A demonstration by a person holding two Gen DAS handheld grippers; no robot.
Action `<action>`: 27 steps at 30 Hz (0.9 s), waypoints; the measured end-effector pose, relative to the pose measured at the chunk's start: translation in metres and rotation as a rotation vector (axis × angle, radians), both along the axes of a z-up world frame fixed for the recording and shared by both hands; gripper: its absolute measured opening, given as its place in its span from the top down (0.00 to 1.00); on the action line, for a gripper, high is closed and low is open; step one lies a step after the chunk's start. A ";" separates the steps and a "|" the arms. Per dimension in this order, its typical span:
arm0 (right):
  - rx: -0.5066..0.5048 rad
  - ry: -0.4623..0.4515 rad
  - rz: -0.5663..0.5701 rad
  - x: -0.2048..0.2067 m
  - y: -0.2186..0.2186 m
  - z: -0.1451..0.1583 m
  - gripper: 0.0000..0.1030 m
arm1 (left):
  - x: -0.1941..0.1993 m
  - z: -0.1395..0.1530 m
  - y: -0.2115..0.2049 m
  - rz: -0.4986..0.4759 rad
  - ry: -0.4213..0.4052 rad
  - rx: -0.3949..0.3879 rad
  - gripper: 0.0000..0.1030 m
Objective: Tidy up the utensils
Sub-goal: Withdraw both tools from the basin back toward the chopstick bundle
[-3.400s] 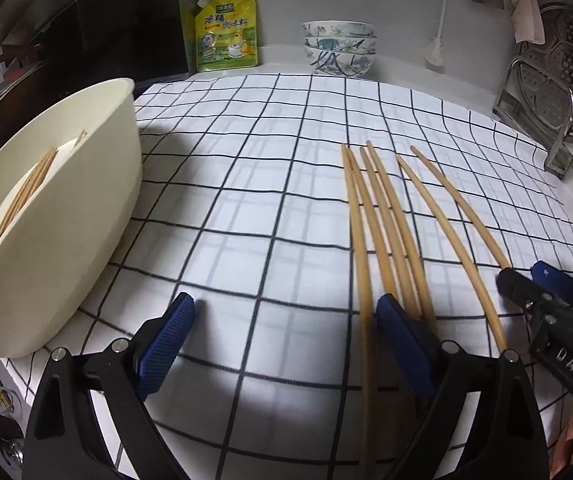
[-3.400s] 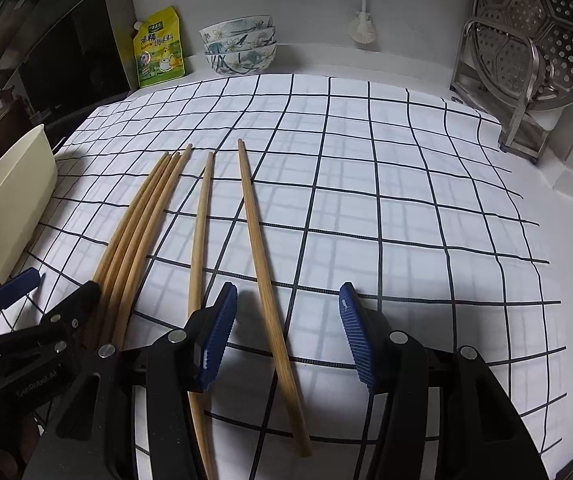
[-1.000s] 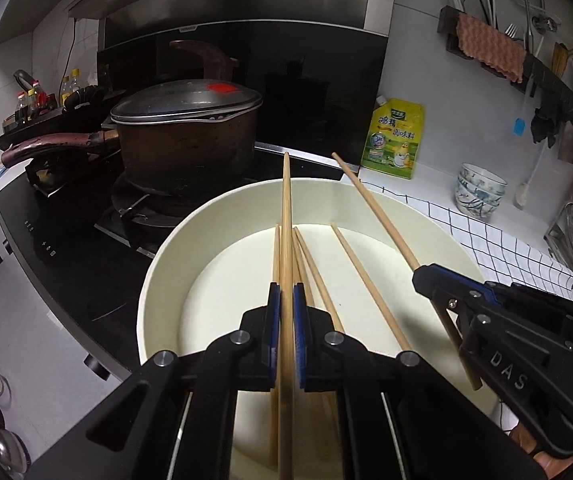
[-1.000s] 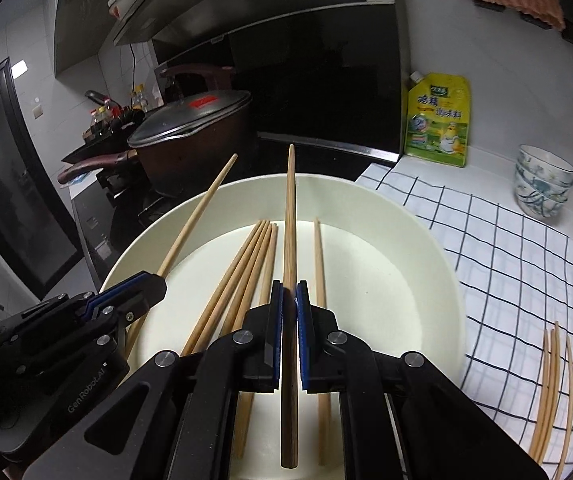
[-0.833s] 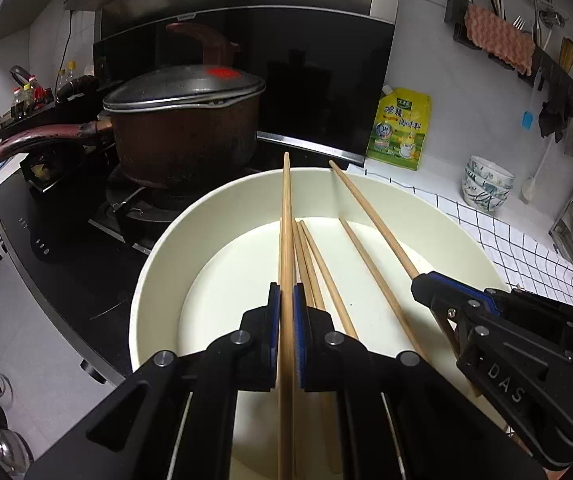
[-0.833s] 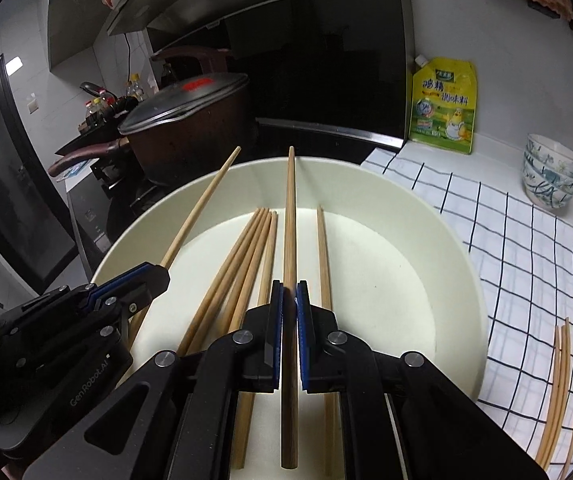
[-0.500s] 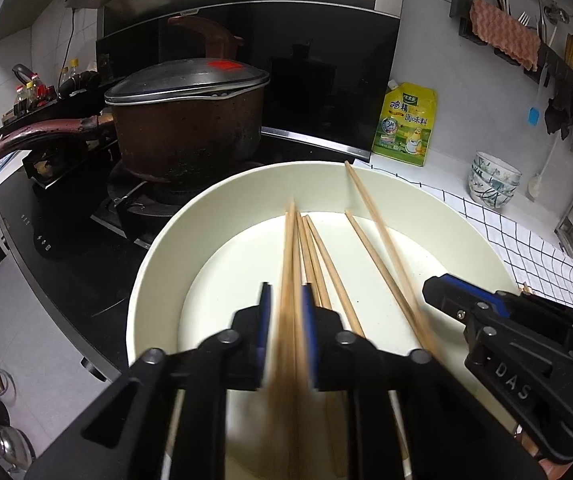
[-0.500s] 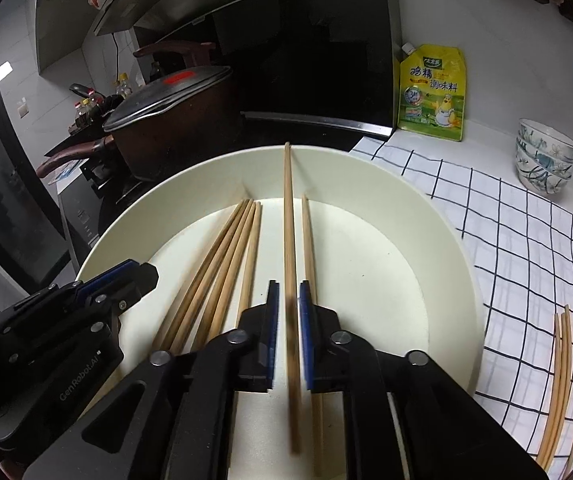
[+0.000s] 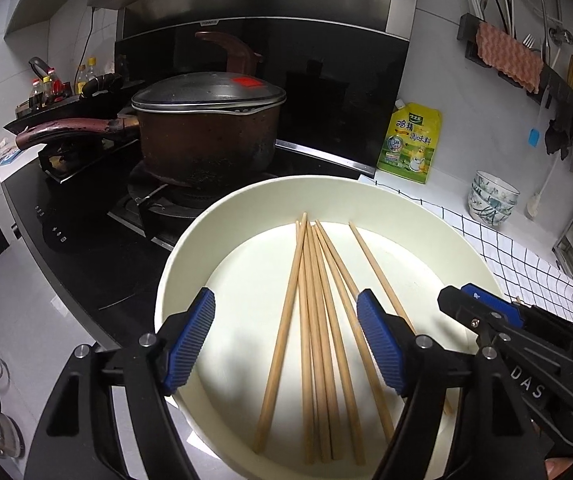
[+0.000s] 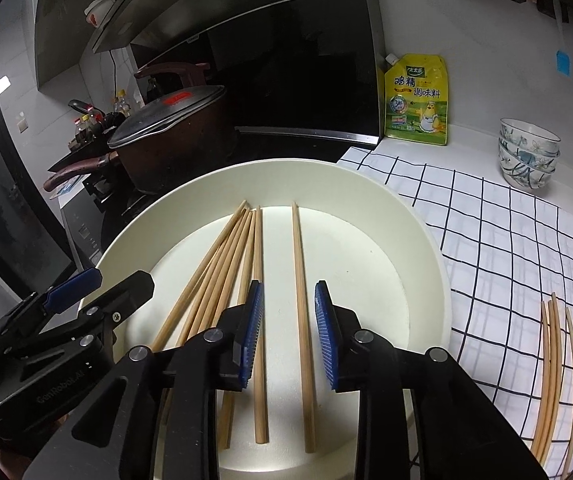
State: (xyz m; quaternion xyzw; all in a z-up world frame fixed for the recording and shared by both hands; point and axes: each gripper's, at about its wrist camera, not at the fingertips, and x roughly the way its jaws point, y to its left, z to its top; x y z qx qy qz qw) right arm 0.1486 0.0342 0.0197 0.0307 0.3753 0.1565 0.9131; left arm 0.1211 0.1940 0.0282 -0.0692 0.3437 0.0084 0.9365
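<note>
Left wrist view: the left tongs (image 9: 286,338) hang over the cream basin (image 9: 370,194) with their blue pads wide apart and nothing between them. Below lies a fan of chopsticks in the basin (image 9: 318,312), long axes running away from the camera toward the far rim, roughly in line with the tongs. The right tongs (image 9: 482,312) show at the right edge, over the basin's right rim. No loose chopsticks are visible in this view.

Right wrist view: the right tongs (image 10: 288,332) are parted too, a narrower gap, holding nothing; 1 chopstick (image 10: 300,264) lies on the basin floor straight under that gap. The left tongs (image 10: 98,284) sit at the left, over the basin's left rim. The coming move likely turns on the remaining chopsticks (image 10: 554,368), at least 3, on the checked cloth (image 10: 506,240) covering the tabletop, near its front right part. They lie well apart from the basin, to the right of both tongs, long axes pointing away from the camera, so the right tongs are nearer and would swing right.
</note>
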 end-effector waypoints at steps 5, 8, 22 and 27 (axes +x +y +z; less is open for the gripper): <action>0.008 -0.016 -0.008 -0.012 -0.008 0.006 0.72 | -0.010 0.003 -0.006 -0.002 -0.004 0.009 0.30; 0.012 -0.022 -0.018 -0.019 -0.015 0.008 0.72 | -0.015 0.006 -0.011 -0.007 -0.009 0.010 0.28; 0.014 -0.054 -0.091 -0.056 -0.065 0.018 0.66 | -0.042 0.017 -0.057 -0.086 -0.035 0.026 0.21; 0.028 -0.059 -0.116 -0.070 -0.094 0.022 0.64 | -0.051 0.019 -0.084 -0.137 -0.039 0.032 0.19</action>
